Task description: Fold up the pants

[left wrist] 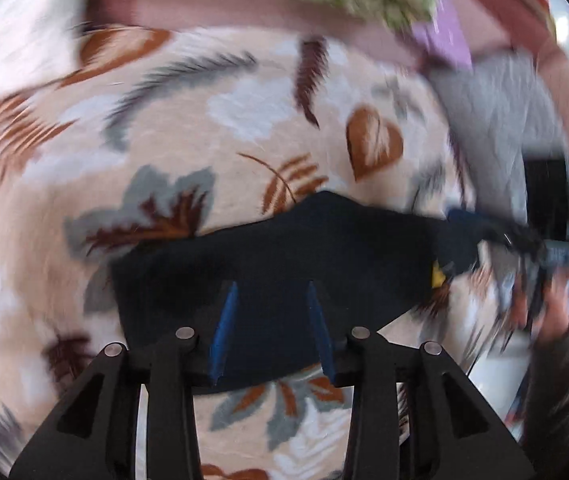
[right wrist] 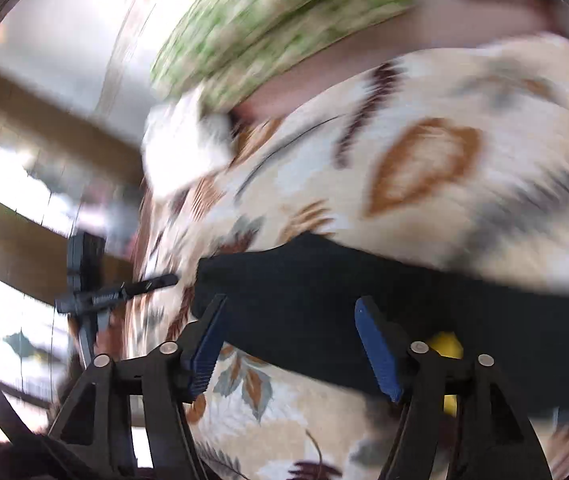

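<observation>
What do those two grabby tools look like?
Both look alike. The left tool and right tool have black triangular frames with cut-out holes, round silver pins at the joints, and two ridged blue fingers each.

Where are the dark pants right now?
The dark pants lie folded on the leaf-print blanket, low-centre in both wrist views, below each open tool.
</observation>
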A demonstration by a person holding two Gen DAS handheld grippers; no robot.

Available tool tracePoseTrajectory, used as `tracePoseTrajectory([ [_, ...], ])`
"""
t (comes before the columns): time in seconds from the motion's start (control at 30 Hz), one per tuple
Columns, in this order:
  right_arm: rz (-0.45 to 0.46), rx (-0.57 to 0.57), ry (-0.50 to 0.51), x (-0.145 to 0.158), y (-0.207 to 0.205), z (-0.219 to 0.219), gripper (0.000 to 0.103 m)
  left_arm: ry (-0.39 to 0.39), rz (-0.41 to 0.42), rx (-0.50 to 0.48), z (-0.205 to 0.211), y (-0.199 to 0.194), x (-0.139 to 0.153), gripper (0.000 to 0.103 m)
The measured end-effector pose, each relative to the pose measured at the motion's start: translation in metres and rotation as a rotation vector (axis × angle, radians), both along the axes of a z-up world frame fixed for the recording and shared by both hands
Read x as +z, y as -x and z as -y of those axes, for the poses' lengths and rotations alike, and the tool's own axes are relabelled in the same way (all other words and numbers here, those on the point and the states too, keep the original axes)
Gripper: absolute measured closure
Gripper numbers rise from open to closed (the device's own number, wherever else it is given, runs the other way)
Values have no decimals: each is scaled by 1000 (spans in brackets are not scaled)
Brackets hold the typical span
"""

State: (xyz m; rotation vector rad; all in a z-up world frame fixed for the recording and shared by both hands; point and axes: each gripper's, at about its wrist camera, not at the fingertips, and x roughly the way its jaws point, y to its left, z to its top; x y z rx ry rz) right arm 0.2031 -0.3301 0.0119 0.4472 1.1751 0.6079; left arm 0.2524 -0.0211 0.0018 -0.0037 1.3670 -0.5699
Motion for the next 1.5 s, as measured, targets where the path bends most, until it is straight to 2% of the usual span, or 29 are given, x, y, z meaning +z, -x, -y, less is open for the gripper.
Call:
tracePoseTrajectory([
  [0.1, -16, 111, 113, -31, -45, -35, 36, -99, 0, -97, 17, -22, -13, 69],
  [0.17, -63, 152, 125, -57, -70, -47, 36, -140, -11, -120, 20, -36, -22, 69],
  [0.23, -88, 211, 126, -79, -88, -60, 36, -139, -33, -136, 21, -45, -29, 69],
  [0.33, -94, 316, 131, -98, -92, -73, 36, -118, -41, -139, 19, -56, -32, 69],
  [0.43, -72, 394, 102, -100, -95, -82, 35, -105, -68, -169, 21, -62, -37, 69],
  [0.47, -59, 433, 88, -98, -95, -84, 39, -113, -78, -186, 23, -64, -40, 69],
  [0.5, -54, 471, 81, -96, -93, -85, 57, -124, -85, -206, 26, -65, -42, 69],
  [0.57, -37, 568, 140, -98, -87, -97, 85, -152, -91, -251, 34, -64, -46, 69],
  [0.63, 1, 602, 151, -91, -81, -97, 87, -154, -89, -289, 39, -63, -46, 69],
  [0.8, 104, 543, 95, -65, -78, -79, 98, -104, -43, -411, 56, -58, -36, 69],
  [0.9, 133, 541, 98, -56, -74, -72, 98, -137, -17, -507, 68, -56, -39, 69],
  [0.97, 114, 550, 102, -57, -75, -75, 98, -169, -36, -543, 71, -58, -44, 69],
  [1.07, 70, 510, 112, -66, -84, -73, 93, -181, -61, -590, 75, -52, -52, 69],
  [1.13, 66, 495, 115, -71, -91, -69, 89, -223, -60, -622, 76, -47, -60, 69],
  [1.2, 42, 477, 87, -77, -95, -68, 73, -251, -80, -636, 77, -47, -69, 69],
  [1.27, 34, 487, 97, -84, -96, -71, 65, -257, -88, -631, 76, -52, -76, 69],
  [1.37, 12, 510, 117, -93, -97, -77, 63, -245, -120, -624, 77, -58, -87, 68],
  [1.47, 21, 557, 125, -98, -94, -87, 64, -252, -96, -685, 81, -49, -91, 49],
  [1.5, 42, 586, 142, -96, -90, -91, 71, -261, -78, -689, 82, -46, -91, 49],
])
